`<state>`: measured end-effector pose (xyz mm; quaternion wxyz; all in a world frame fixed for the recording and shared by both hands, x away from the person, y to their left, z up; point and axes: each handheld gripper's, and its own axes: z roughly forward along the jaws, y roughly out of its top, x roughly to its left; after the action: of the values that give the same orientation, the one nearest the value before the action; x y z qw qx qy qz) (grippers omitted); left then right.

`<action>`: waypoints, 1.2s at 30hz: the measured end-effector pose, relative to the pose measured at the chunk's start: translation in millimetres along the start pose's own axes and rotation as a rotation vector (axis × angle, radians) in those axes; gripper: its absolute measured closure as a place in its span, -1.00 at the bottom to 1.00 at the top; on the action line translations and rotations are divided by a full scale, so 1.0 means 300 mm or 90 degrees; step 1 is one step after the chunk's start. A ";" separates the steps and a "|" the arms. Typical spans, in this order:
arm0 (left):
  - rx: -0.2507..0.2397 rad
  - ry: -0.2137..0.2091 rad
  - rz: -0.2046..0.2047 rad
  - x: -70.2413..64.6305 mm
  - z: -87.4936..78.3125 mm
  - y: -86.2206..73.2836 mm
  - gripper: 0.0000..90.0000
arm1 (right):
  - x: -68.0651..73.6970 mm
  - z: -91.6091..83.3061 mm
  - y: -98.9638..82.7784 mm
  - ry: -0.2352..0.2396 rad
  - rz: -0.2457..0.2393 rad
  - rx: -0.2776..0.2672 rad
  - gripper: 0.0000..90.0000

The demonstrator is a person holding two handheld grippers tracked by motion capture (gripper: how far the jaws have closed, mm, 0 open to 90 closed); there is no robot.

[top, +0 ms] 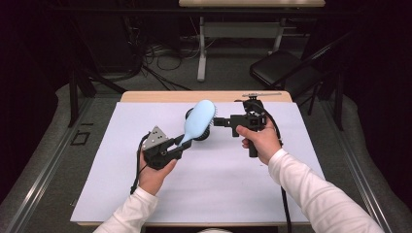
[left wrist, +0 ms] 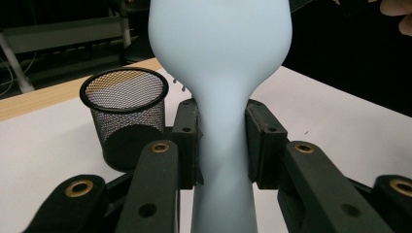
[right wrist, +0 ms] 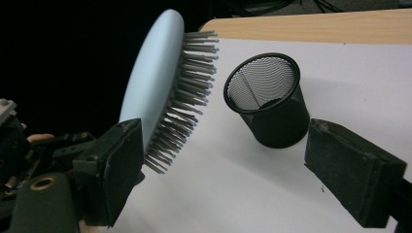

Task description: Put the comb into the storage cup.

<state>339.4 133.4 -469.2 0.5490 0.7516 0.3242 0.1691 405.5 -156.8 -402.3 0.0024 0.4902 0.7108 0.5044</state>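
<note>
While we look down from the high view, we see the left tool [top: 179, 143] pinching the handle of a pale blue hairbrush [top: 198, 121], whose head rises slantwise up and away from that tool. A black mesh cup [top: 202, 132] stands on the white table [top: 145, 194] just behind the brush head, mostly hidden by it. The right tool [top: 217, 122] is held level and points at the brush from the far side of the cup; from here we cannot tell how wide its jaws stand.

From the left gripper view, our left tool [left wrist: 222, 141] has both jaws pressed against the narrow neck of the hairbrush [left wrist: 221, 58], which stands up between them and widens above. The mesh cup [left wrist: 127, 116] sits upright on the table [left wrist: 340, 126] to the left of the brush.

From the right gripper view, our right tool [right wrist: 233, 170] stands spread, with nothing pressed between its jaws. The hairbrush [right wrist: 153, 77] hangs tilted above the table [right wrist: 233, 194], bristles facing the mesh cup [right wrist: 269, 99], and its lower bristles lie just beside the left jaw. The cup stands apart from the brush, near the right jaw.
</note>
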 end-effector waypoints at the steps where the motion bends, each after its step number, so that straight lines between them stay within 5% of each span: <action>1: 0.000 0.000 0.000 0.000 0.000 0.000 0.54 | 0.004 0.001 0.002 0.002 0.004 0.001 -0.69; 36: 0.009 -0.021 0.013 -0.038 0.025 -0.009 0.54 | 0.029 0.062 0.015 0.040 0.029 0.008 -0.68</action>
<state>334.9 120.8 -473.2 0.5471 0.7614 0.3088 0.1601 413.5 -137.3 -404.0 -0.0343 0.4901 0.7024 0.5150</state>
